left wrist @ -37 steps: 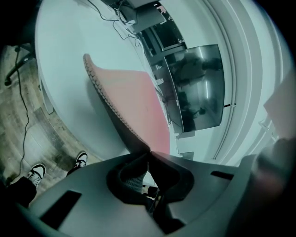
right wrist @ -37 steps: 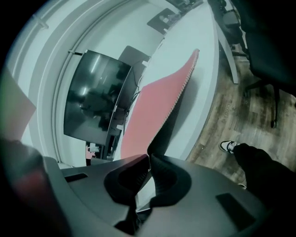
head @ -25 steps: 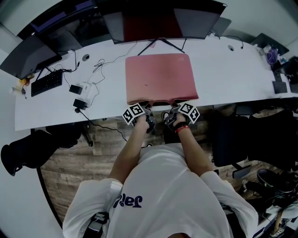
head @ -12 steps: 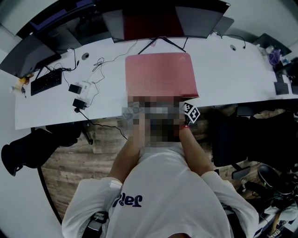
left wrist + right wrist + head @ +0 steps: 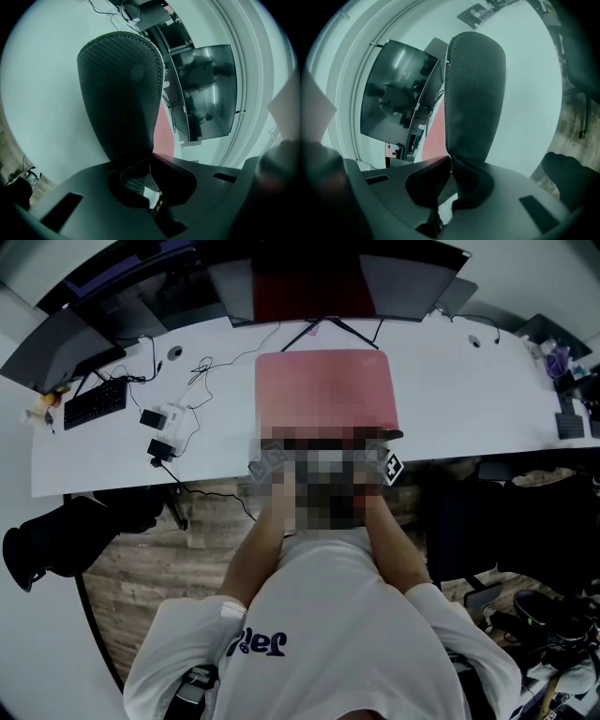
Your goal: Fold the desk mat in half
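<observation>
- At the near edge, you are clamping the mat (image 5: 323,390) corners, left gripper (image 5: 151,157) and right gripper (image 5: 450,159) both shut on it.
- It is likely handling soft, light and floppy, so the corners are serving best as holds.

Pink desk mat (image 5: 323,390) with dark woven-patterned underside (image 5: 117,93), white desk (image 5: 469,399), black keyboard (image 5: 94,405).

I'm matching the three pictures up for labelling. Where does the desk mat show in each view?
Head view: the desk mat is a pink rectangle at the centre of the white desk.
Left gripper view: its dark underside rises centre-left, pinched in the left gripper.
Right gripper view: its dark underside rises centre-right, pinched in the right gripper.
Shared landmark: the white desk, under or behind the mat in all three.
</observation>
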A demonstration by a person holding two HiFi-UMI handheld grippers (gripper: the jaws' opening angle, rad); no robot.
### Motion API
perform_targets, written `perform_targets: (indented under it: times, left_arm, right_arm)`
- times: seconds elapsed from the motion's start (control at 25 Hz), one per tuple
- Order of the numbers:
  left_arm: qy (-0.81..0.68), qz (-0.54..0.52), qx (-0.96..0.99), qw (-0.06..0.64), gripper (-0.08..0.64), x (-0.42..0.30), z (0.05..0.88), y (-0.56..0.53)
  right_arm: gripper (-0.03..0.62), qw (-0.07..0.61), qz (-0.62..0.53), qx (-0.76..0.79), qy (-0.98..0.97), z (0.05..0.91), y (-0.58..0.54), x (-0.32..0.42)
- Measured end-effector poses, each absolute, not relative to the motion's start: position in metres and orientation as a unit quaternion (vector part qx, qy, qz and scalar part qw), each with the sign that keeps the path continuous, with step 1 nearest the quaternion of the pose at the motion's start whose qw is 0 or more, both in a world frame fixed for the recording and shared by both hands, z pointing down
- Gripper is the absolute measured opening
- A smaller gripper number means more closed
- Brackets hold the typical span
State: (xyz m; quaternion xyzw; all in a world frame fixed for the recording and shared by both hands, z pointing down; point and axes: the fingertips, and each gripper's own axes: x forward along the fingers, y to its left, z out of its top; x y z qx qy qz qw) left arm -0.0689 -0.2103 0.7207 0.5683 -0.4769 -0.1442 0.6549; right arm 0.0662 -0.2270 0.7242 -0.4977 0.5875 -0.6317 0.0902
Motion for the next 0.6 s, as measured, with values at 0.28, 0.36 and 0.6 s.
perform_targets:
  times: [0.28, 0.36, 0.6]
  left_arm:
    - [-0.481, -0.149, 0.566, 0.653, 0.029, -0.071, 0.721, -0.225]
    - [-0.482, -0.15, 0.565, 0.653, 0.029, -0.071, 0.721, -0.229]
    - [-0.486, -0.157, 0.562, 0.651, 0.029, -0.073, 0.719, -0.241]
  right_arm:
    - [0.032, 0.092, -0.633, -0.493, 0.589, 0.724, -0.242, 0.065]
    - [0.032, 0.093, -0.634, -0.491, 0.589, 0.724, -0.247, 0.064]
    - [0.032, 0.096, -0.637, -0.488, 0.589, 0.722, -0.26, 0.063]
